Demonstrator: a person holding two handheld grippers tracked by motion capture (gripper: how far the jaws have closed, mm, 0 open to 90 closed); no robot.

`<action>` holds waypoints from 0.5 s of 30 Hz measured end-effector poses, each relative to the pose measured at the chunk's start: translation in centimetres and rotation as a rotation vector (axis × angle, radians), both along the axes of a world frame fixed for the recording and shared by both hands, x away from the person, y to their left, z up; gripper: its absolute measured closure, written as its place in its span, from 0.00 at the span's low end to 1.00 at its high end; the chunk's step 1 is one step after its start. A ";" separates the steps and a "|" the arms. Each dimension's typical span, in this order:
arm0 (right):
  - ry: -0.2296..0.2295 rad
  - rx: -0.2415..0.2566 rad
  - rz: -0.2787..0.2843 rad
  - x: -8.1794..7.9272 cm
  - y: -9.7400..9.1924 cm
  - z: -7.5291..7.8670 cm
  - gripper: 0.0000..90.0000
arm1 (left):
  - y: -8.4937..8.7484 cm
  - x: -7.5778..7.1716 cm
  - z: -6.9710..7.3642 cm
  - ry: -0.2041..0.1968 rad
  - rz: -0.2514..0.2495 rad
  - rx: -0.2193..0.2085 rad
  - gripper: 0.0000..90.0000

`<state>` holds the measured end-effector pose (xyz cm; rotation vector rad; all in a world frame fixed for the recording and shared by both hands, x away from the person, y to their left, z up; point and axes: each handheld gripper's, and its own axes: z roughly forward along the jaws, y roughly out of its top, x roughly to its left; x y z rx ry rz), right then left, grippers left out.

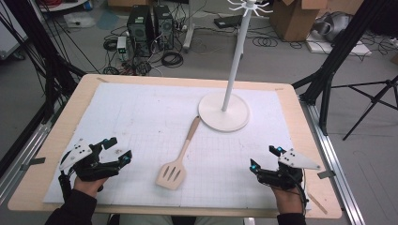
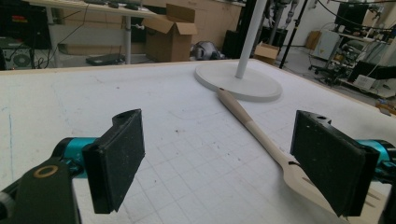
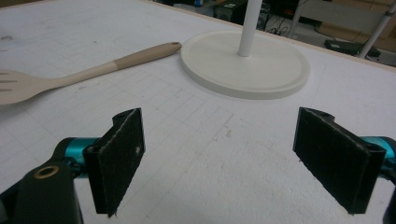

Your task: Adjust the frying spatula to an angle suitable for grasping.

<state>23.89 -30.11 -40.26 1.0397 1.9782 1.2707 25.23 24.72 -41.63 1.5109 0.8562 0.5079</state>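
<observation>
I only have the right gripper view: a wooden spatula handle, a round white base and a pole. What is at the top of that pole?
Observer: In the high view, short white prongs spread from the top of the tall white pole stand.
Operator: Where is the left gripper?
Observer: The left gripper is open, left of the slotted wooden spatula and apart from it.
Operator: Where does the spatula's head lie?
Observer: Toward the person, between the left gripper and the right gripper.
</observation>
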 end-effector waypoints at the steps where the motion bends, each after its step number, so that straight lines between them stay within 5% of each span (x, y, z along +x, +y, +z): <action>1: -0.001 -0.002 -0.002 0.0 0.0 0.0 0.17 | 0.0 0.0 0.0 0.002 0.004 -0.002 0.20; 15: 0.001 0.003 -0.012 -0.2 -0.3 0.0 0.17 | -0.7 -0.1 -0.1 0.009 0.007 0.023 0.21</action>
